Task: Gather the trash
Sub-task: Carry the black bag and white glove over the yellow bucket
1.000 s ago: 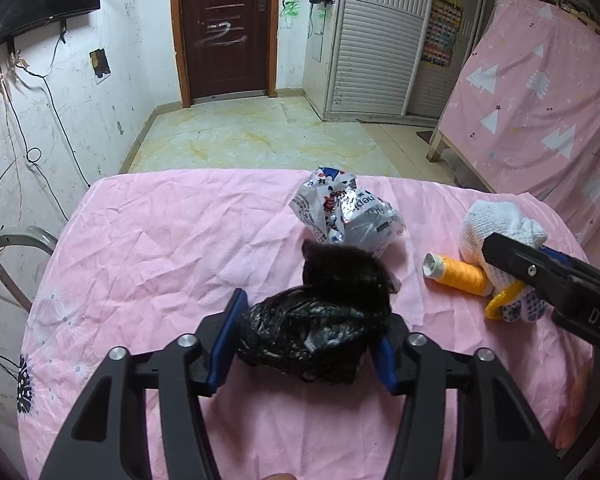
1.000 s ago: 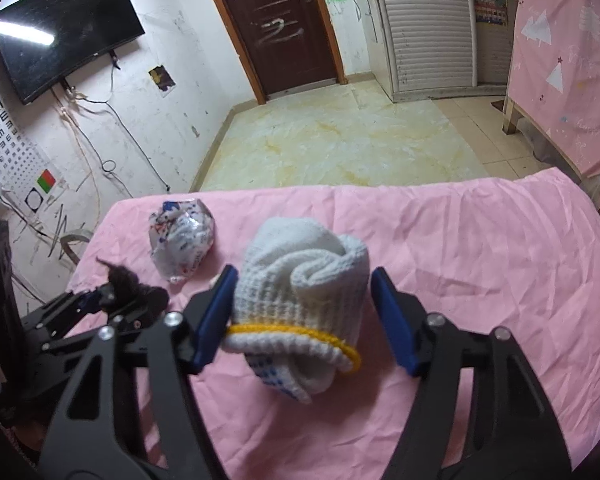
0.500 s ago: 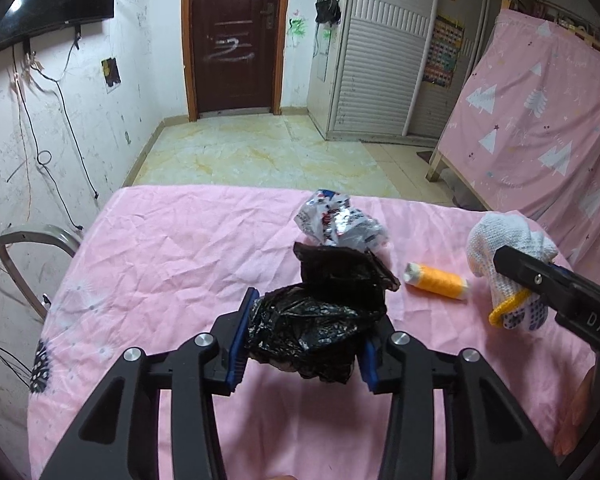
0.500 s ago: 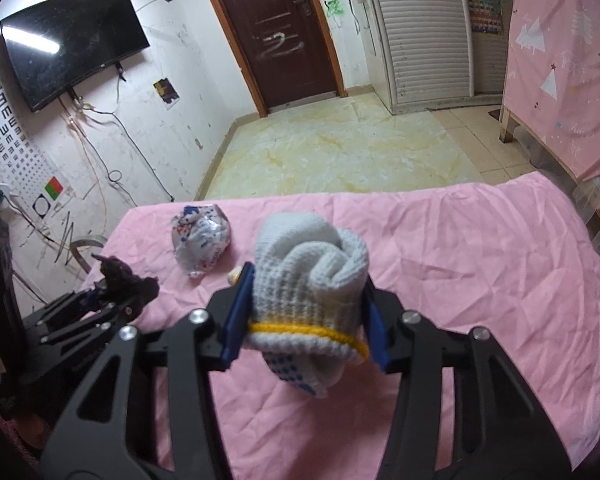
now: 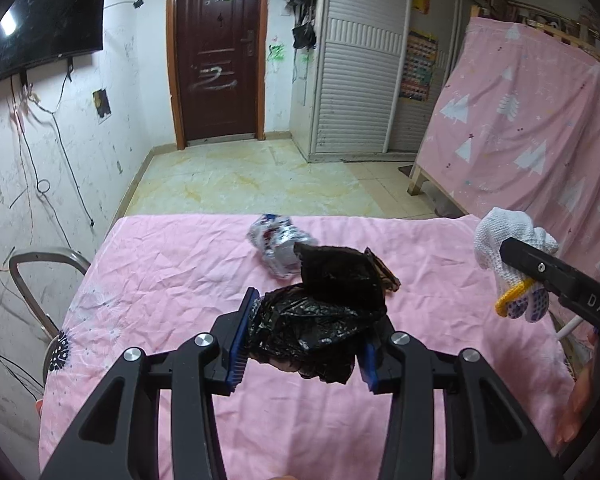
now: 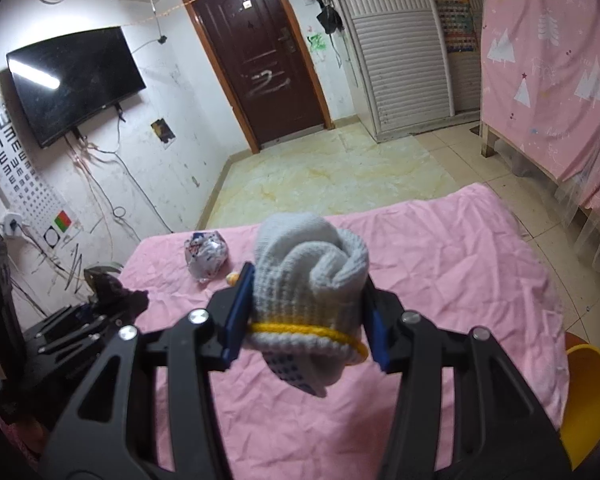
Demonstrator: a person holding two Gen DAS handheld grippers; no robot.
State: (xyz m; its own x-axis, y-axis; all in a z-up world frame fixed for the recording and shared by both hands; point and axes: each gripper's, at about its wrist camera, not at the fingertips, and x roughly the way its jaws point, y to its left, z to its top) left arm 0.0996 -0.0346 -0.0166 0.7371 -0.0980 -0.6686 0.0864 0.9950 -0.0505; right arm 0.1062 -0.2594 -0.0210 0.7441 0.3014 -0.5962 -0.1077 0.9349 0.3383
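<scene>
My left gripper is shut on a crumpled black plastic bag and holds it above the pink tablecloth. My right gripper is shut on a rolled white knit glove with a yellow cuff, lifted above the table; the glove also shows at the right in the left wrist view. A crumpled silver snack wrapper lies on the cloth behind the bag and shows in the right wrist view. The tip of an orange thread spool peeks out by the right gripper's left finger.
A metal chair stands at the table's left edge. A yellow bin sits low beside the table's right edge. Beyond the table lie tiled floor, a dark door and a pink-draped bed frame.
Both grippers have risen from the table with their loads. The black bag and the glove are now higher above the cloth, and the table looks farther away.
</scene>
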